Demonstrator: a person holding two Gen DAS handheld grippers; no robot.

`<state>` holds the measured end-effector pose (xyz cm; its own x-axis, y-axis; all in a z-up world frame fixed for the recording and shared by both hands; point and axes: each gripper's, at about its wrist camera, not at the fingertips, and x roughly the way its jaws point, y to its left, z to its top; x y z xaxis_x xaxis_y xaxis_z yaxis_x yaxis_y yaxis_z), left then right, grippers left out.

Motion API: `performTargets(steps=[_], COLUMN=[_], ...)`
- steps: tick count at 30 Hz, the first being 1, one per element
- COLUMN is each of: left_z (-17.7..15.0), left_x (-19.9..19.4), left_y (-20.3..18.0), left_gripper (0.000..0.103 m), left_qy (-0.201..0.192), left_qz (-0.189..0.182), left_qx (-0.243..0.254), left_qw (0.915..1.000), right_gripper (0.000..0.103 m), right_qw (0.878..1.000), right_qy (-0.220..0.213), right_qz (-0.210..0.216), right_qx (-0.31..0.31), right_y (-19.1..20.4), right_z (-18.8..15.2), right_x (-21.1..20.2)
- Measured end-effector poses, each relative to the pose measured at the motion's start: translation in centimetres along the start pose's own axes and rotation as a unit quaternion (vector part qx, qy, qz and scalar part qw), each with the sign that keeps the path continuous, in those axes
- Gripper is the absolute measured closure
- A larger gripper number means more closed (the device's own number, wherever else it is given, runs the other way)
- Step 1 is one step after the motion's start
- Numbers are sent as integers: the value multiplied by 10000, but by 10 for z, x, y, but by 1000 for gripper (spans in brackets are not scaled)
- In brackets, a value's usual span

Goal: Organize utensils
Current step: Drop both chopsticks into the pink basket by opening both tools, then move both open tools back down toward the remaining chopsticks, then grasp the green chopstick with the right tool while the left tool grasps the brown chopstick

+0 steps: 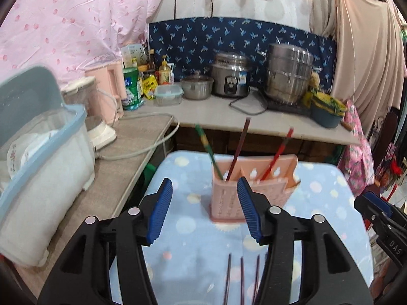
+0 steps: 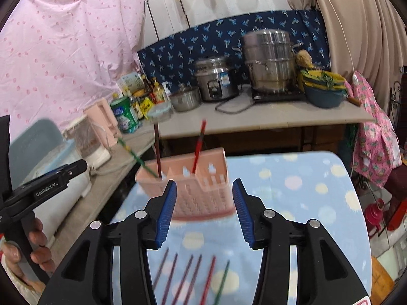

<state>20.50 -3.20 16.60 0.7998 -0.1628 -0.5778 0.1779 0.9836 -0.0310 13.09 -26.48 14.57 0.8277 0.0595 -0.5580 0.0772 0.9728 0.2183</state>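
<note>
Chopsticks part sorted, both tools released

Chopsticks stand in the pink holder on the dotted blue cloth covering the worktop: a green one and a dark brown one in its left compartment, a red one in the right. More loose chopsticks lie side by side on the cloth, near the camera and in front of the holder. The left tool hangs over the cloth with its blue pads apart and nothing between them. The right tool is likewise spread and empty, just in front of the holder. A hand grips the left tool's handle.
</note>
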Motion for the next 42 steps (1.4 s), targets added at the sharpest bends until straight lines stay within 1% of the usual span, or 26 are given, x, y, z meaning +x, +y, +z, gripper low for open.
performTargets(steps=[1,2,4,8,11,13,16,19,24,32,37,42], left_z=[-10,-20,-46,-89,-119,-139,-161,-179,-195,-212,-219,-225], left_x=[0,0,0,0,0,0,0,-1,-5,-9,-11,-11], left_y=[1,2,5,6,8,9,9,8,6,2,0,-3], left_gripper=[52,52,52,52,52,52,52,52,52,52,52,52], left_qy=[88,177,357,657,871,1017,1190,1299,1403,1519,1582,1635], left_qz=[-2,-3,-14,3,2,7,-25,-43,-82,-148,-175,-213], left_qx=[-2,-12,-15,70,64,80,93,116,139,177,199,241], left_qw=[10000,9998,9994,9978,9962,9948,9928,9914,9900,9881,9870,9860], right_gripper=[58,58,58,58,58,58,58,58,58,62,67,69], right_qw=[10000,10000,9996,9969,9939,9919,9890,9873,9850,9835,9821,9820], right_qy=[94,94,259,574,918,1080,1301,1434,1581,1656,1728,1686], right_qz=[-12,-12,-103,-371,-407,-444,-466,-467,-483,-516,-529,-589], right_qx=[-13,-13,-64,-391,-461,-505,-533,-494,-494,-517,-523,-613], right_y=[0,0,0,7,8,9,10,10,12,15,16,18], right_z=[-12,-12,-35,-88,-126,-146,-172,-190,-210,-219,-225,-229], right_x=[-2,-2,-5,-10,-9,-9,-8,-9,-7,-5,-4,-5])
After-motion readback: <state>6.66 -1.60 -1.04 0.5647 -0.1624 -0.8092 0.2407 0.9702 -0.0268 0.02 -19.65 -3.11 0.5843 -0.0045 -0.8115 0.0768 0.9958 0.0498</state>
